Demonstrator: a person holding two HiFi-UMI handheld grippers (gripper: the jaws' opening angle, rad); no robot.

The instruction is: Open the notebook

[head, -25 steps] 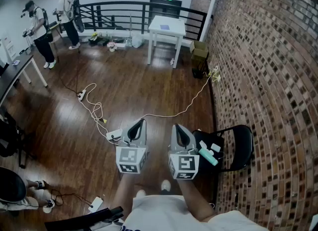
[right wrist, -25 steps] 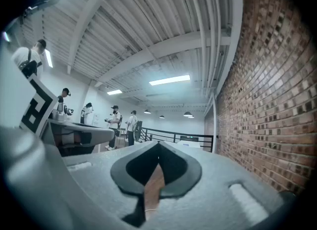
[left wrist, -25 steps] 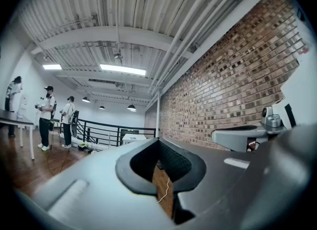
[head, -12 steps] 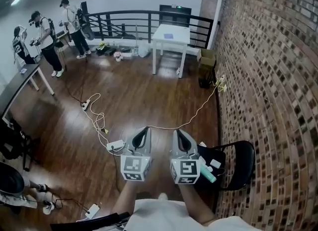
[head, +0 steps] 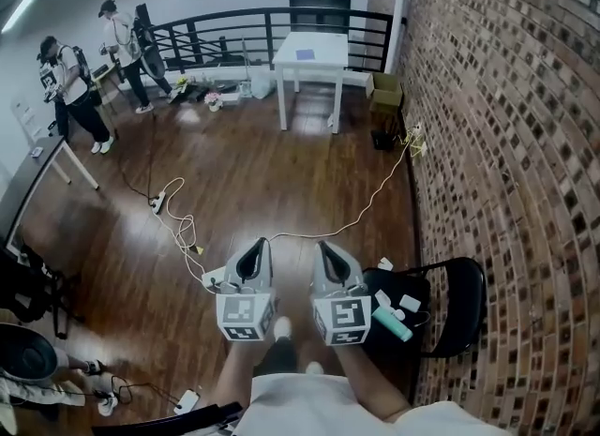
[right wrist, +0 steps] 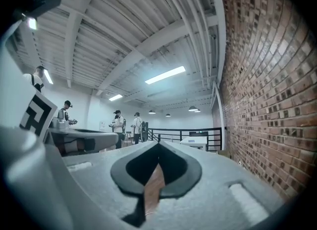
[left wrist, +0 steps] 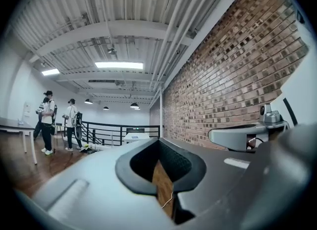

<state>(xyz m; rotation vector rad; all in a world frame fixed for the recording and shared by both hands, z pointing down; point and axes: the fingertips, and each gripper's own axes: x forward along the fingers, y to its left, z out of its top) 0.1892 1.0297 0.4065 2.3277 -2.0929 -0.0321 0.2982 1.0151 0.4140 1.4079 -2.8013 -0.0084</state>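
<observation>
Notebook (head: 307,52) looks like the pale flat patch about mid-worktop (head: 334,59), on the white one by the black railing (head: 234,26), well apart from both claws. Left claw (head: 260,245) and right claw (head: 323,247) are both clenched on nothing, side by side over the wood floor (head: 281,162).

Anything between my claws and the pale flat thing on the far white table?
Nothing upright: bare wooden floor runs from the left claw and right claw to the white square table and its pale flat item, maybe the notebook. Only a thin white cable crosses that floor; the black chair stands off right.
</observation>
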